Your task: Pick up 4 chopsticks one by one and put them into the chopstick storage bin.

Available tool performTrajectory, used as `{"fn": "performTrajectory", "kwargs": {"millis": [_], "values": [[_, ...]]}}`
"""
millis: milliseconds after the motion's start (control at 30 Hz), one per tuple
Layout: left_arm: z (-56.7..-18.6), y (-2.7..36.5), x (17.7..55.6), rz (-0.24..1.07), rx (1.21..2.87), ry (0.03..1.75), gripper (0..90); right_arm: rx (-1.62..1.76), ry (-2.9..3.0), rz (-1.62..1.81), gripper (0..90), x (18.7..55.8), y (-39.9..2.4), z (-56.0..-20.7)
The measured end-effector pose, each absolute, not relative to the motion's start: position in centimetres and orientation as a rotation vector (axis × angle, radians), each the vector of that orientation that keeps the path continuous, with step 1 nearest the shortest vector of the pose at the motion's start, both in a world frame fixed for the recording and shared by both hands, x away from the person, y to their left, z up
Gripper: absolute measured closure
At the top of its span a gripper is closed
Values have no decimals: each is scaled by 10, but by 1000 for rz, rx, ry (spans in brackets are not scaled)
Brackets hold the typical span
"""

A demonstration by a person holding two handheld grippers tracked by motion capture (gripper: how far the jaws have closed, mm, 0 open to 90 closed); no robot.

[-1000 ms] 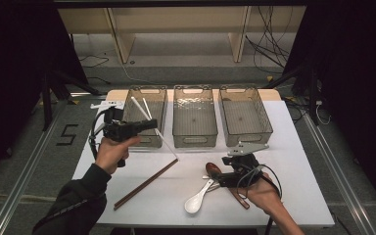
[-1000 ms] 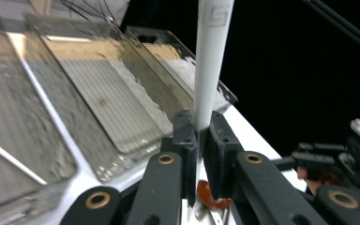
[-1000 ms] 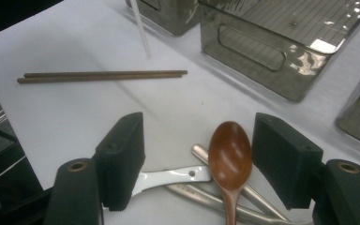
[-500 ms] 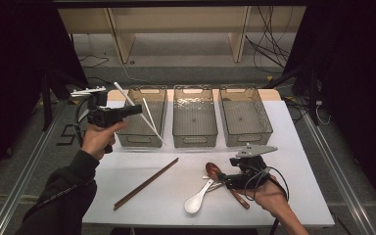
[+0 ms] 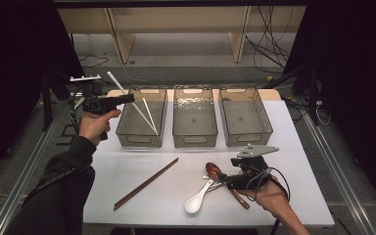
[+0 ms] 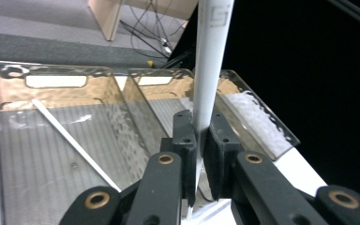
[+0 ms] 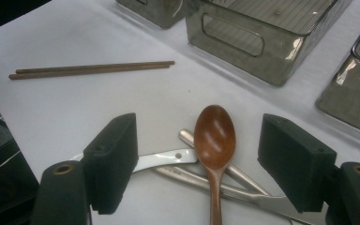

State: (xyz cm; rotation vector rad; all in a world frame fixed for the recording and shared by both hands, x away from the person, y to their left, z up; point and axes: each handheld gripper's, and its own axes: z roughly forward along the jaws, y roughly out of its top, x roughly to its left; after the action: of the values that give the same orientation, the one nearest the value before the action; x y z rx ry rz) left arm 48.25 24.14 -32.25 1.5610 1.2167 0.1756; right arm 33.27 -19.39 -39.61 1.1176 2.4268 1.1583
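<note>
Left gripper [image 5: 127, 98] is clamped on a white chopstick [image 5: 127, 96], held above the left bin's [image 5: 122, 131] left rim; a second white chopstick [image 5: 150, 115] lies inside that bin. Right gripper [image 7: 201, 161], jaws wide and just been opening, straddles the wooden spoon [image 7: 214, 136] without touching it. Metal cutlery [image 7: 178, 157] lies under the spoon; brown chopsticks [image 5: 146, 183] lie in front of the left bin.

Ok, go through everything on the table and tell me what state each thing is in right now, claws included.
Left claw: shut on a white chopstick, held above the left bin.
Right claw: open, either side of the wooden spoon.
Left bin: holds one white chopstick.
Middle bin: empty.
Right bin: empty.
Wooden spoon: lying across metal cutlery.
White spoon: lying bowl up.
Brown chopsticks: lying side by side.
</note>
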Motion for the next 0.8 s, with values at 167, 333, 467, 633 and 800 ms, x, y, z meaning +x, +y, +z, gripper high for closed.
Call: {"fn": "performTrajectory", "kwargs": {"millis": [167, 333, 467, 633, 800], "values": [[-332, 242, 494, 187, 1563, 1264, 831, 1111, 2428, 1163, 294, 333, -194, -396], [-342, 240, 502, 186, 1566, 1297, 831, 1108, 2431, 1163, 294, 333, -194, -396], [-349, 237, 508, 192, 1589, 1321, 830, 1105, 2431, 1167, 291, 332, -193, -395], [-358, 232, 512, 185, 1606, 1342, 828, 1102, 2429, 1170, 286, 332, -193, -395], [-363, 227, 515, 179, 1633, 1345, 827, 1101, 2428, 1172, 283, 332, -193, -395]]}}
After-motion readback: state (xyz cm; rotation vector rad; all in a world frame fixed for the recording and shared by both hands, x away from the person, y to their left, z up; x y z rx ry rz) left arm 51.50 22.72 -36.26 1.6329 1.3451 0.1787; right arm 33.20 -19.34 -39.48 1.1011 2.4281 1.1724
